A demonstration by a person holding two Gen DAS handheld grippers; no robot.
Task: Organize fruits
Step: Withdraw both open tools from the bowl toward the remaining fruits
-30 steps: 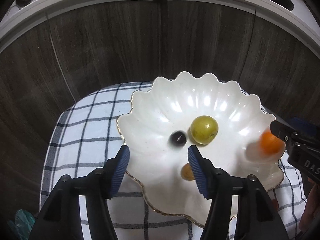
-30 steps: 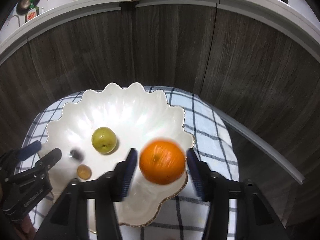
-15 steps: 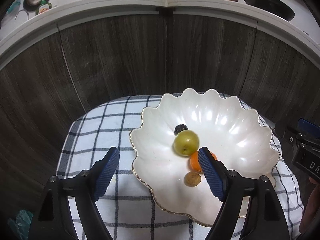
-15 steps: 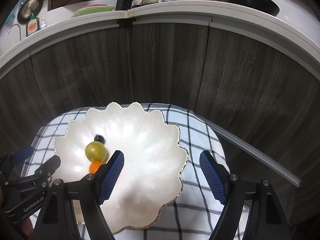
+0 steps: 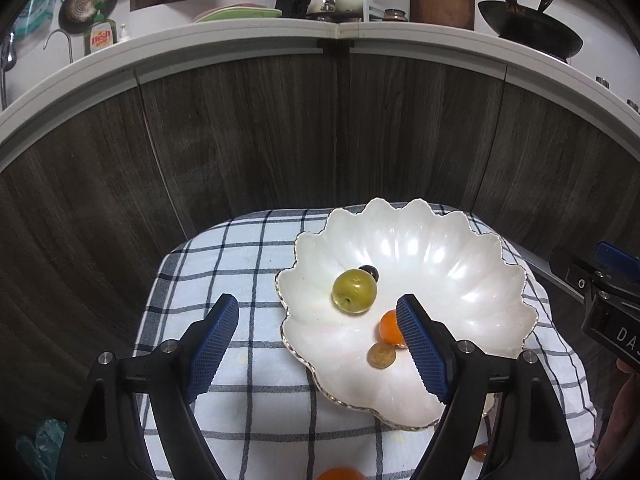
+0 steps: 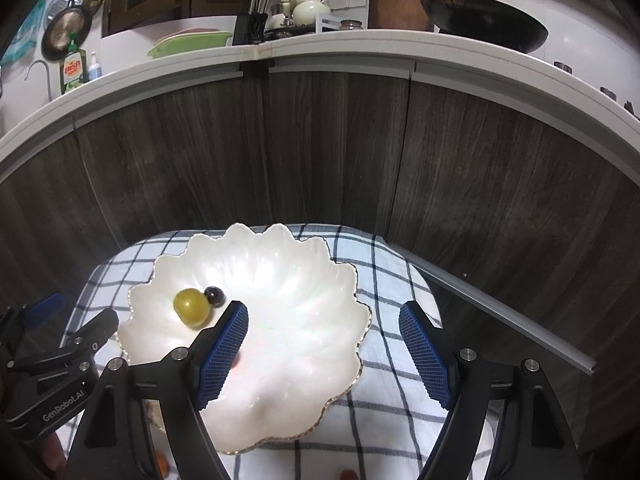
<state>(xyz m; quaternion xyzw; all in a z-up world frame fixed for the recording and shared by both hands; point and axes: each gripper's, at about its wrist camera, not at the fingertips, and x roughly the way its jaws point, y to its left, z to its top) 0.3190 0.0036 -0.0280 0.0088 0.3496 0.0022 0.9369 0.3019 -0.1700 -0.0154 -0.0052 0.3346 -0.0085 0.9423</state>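
Observation:
A white scalloped bowl stands on a checked cloth. In it lie a green plum, a dark grape, an orange partly behind my finger, and a small brown fruit. My left gripper is open and empty above the bowl's left rim. My right gripper is open and empty above the bowl; the plum and the grape lie to its left. The left gripper's body shows at the lower left of the right wrist view.
Another orange lies on the cloth at the near edge, and a small reddish fruit shows by the bowl's near rim. Dark wood cabinet fronts rise behind the cloth under a white counter with kitchenware.
The right gripper opened and let the orange go into the bowl. The orange rolled beside the small brown fruit. Both grippers drew back and up from the bowl.

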